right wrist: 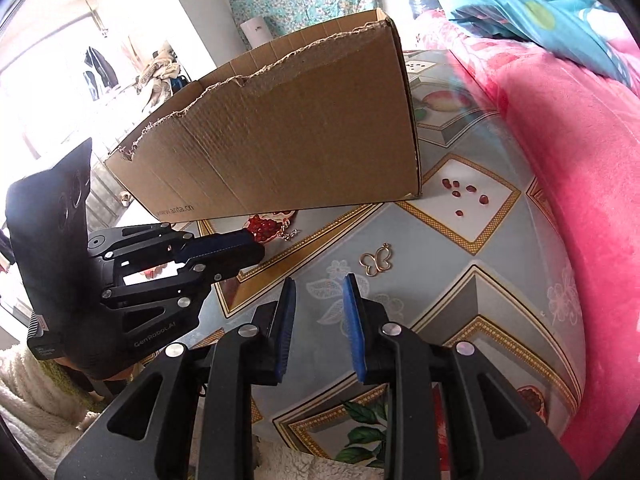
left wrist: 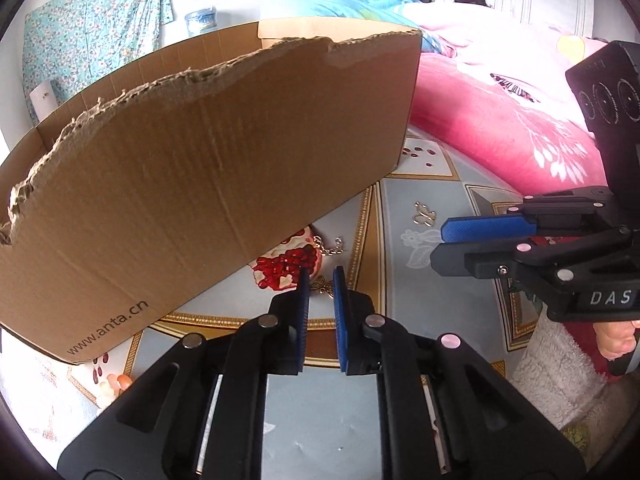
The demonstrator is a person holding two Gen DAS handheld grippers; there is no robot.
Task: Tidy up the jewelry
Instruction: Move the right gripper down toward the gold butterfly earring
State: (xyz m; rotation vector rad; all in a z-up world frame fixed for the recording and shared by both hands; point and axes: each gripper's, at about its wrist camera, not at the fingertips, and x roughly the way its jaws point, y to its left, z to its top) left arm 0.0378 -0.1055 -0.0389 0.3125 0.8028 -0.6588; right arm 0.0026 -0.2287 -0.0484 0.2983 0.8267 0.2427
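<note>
A gold butterfly-shaped pendant (right wrist: pixel 376 263) lies on the patterned tablecloth (right wrist: pixel 460 292), just beyond my right gripper (right wrist: pixel 320 280), which is open and empty. It also shows in the left wrist view (left wrist: pixel 424 214). My left gripper (left wrist: pixel 320 276) is open, its tips on either side of a small bronze dragonfly charm (left wrist: pixel 323 286). A silver chain piece (left wrist: pixel 330 246) lies by the box's base, also seen in the right wrist view (right wrist: pixel 289 234). A torn cardboard box (left wrist: pixel 192 176) stands behind, open at the top; its inside is hidden.
A pink blanket (right wrist: pixel 560 140) and blue bedding (right wrist: pixel 520 4) bound the table's right side. The right gripper (left wrist: pixel 472 240) reaches in from the right in the left wrist view. The left gripper (right wrist: pixel 224 250) shows at the left in the right wrist view.
</note>
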